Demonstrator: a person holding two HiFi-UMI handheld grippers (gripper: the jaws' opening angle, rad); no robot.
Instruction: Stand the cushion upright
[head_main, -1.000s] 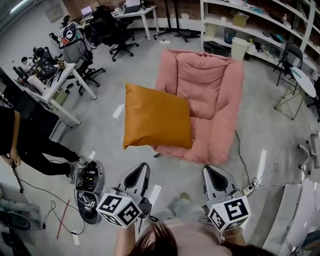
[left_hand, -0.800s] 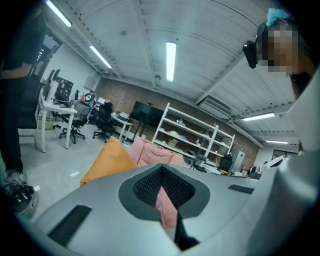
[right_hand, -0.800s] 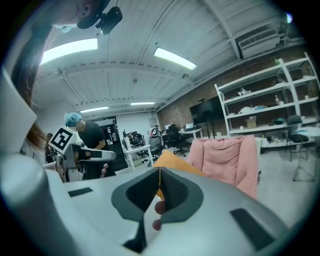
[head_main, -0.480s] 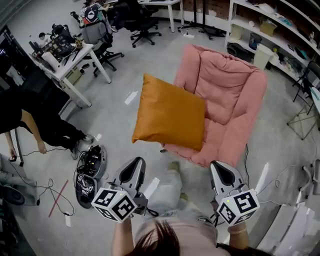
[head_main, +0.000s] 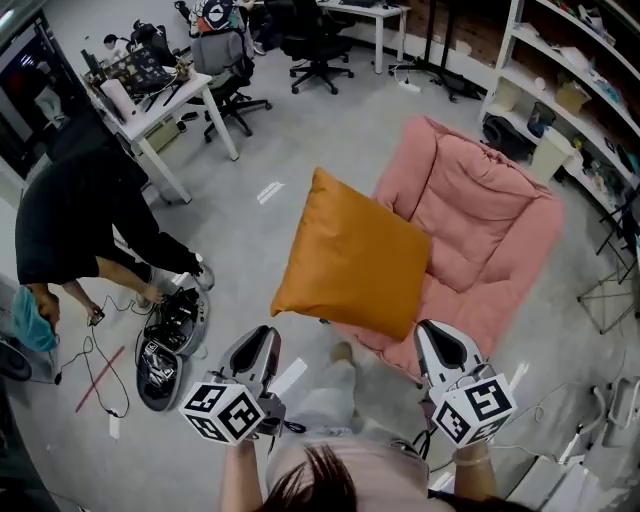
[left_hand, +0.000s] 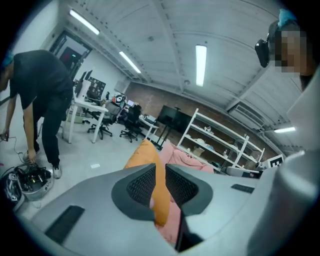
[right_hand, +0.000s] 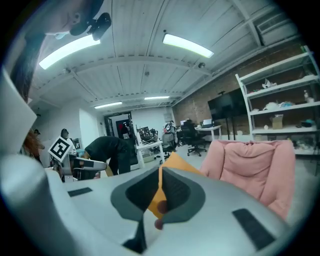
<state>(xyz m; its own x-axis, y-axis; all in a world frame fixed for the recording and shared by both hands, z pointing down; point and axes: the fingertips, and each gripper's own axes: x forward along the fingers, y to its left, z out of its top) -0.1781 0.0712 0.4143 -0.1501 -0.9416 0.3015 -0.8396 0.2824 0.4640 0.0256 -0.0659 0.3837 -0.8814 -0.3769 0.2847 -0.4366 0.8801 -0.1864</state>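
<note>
The orange cushion (head_main: 355, 255) stands on edge, leaning against the front of the pink lounger (head_main: 480, 220). Both grippers hang well short of it, near the person's body, and neither touches it. My left gripper (head_main: 262, 335) has just been opening its jaws: a narrow gap shows between its pads, with nothing in it. In the left gripper view the far-off cushion (left_hand: 150, 155) shows through that gap (left_hand: 160, 167). My right gripper (head_main: 440, 330) is shut and empty. The right gripper view has the cushion (right_hand: 172, 162) and lounger (right_hand: 250, 160) beyond its tip.
A person in black (head_main: 80, 220) bends over at the left beside a white desk (head_main: 150, 100). Dark gear and cables (head_main: 170, 340) lie on the floor left of my left gripper. Office chairs (head_main: 310, 40) stand at the back, shelves (head_main: 570, 70) at the right.
The head view has swung, so cushion and lounger sit further right and lower in it. The cushion still leans on the lounger. The person in black has bent lower.
</note>
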